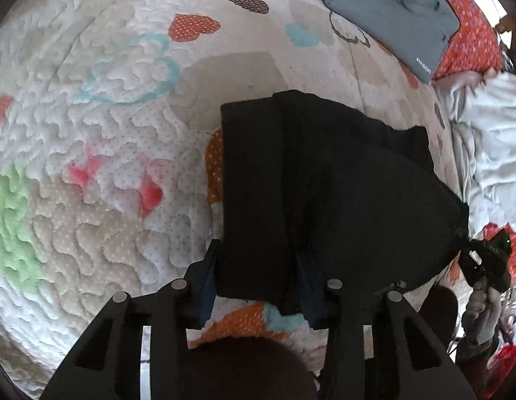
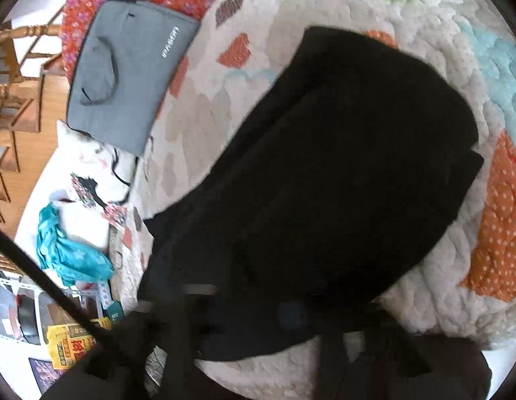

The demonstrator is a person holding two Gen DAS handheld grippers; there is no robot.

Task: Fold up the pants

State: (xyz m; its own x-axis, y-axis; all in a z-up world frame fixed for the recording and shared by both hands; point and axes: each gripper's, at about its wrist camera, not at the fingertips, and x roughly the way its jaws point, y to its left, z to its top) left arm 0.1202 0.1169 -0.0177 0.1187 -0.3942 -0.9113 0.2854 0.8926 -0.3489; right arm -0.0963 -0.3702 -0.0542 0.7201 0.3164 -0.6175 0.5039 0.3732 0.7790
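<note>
The black pants (image 1: 324,183) lie partly folded on the heart-patterned quilt (image 1: 107,133). My left gripper (image 1: 258,276) straddles the near left edge of the fabric, its fingers (image 1: 207,276) apart with cloth between them, not pinched. My right gripper (image 1: 484,260) shows at the right, holding the far right corner of the pants lifted. In the right wrist view the pants (image 2: 324,183) fill the middle and my right gripper (image 2: 274,316) is blurred and dark against the cloth.
A grey laptop sleeve (image 1: 394,10) lies at the far side of the bed, also in the right wrist view (image 2: 124,73). A white crumpled sheet (image 1: 491,150) is at the right. Teal cloth (image 2: 67,250), papers and wooden chairs (image 2: 11,93) are beside the bed.
</note>
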